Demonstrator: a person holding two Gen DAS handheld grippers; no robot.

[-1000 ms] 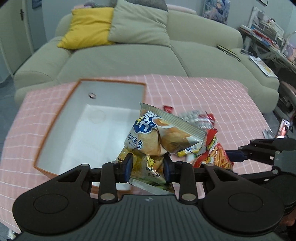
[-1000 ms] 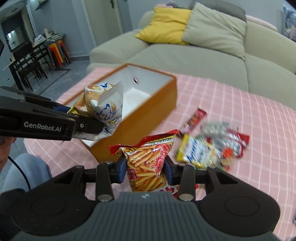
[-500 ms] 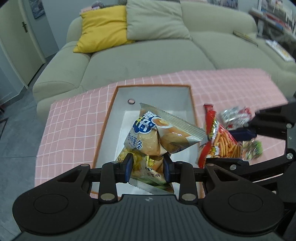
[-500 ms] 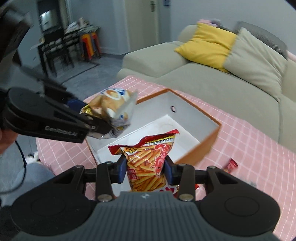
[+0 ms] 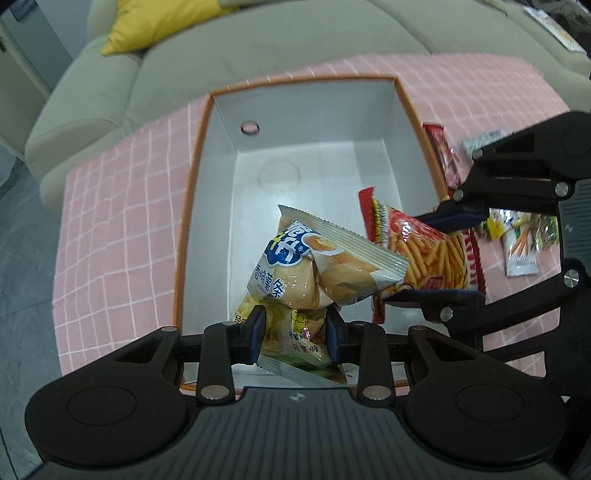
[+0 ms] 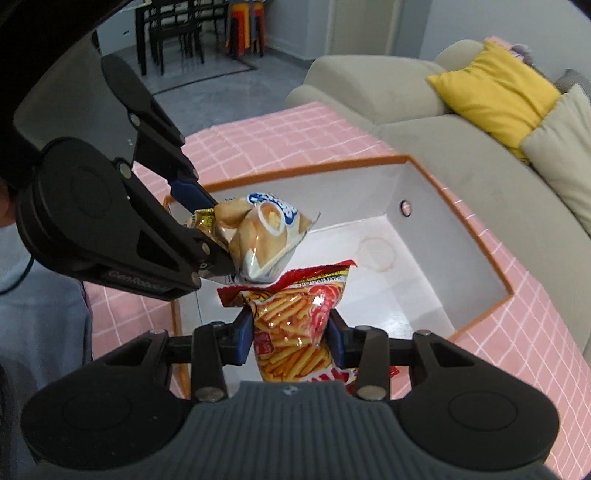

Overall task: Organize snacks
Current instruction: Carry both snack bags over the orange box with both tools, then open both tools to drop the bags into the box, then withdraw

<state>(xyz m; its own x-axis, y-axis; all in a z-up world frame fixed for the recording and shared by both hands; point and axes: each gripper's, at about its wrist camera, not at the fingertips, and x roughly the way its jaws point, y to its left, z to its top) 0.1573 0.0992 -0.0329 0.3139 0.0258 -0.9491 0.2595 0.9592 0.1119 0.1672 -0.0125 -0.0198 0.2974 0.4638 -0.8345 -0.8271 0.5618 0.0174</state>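
Note:
An orange box with a white inside [image 5: 221,206] sits on the pink checked tablecloth; it also shows in the right wrist view [image 6: 436,295]. My left gripper [image 5: 293,334] is shut on a yellow-and-silver chip bag [image 5: 317,273] and holds it over the box's near end. My right gripper [image 6: 290,334] is shut on a red fries bag [image 6: 295,321] and holds it over the box beside the chip bag [image 6: 258,236]. In the left wrist view the right gripper [image 5: 443,254] and the fries bag [image 5: 424,254] come in over the box's right wall.
Other snack packets lie on the cloth right of the box: a red bar [image 5: 445,155] and a clear packet [image 5: 521,243]. A beige sofa [image 6: 461,147] with a yellow cushion [image 6: 495,92] runs along the table's far side. Dark chairs [image 6: 170,33] stand further off.
Both grippers have moved with their bags from beside the box to over its open top. The fries bag has come in close beside the chip bag. Both grips are unchanged.

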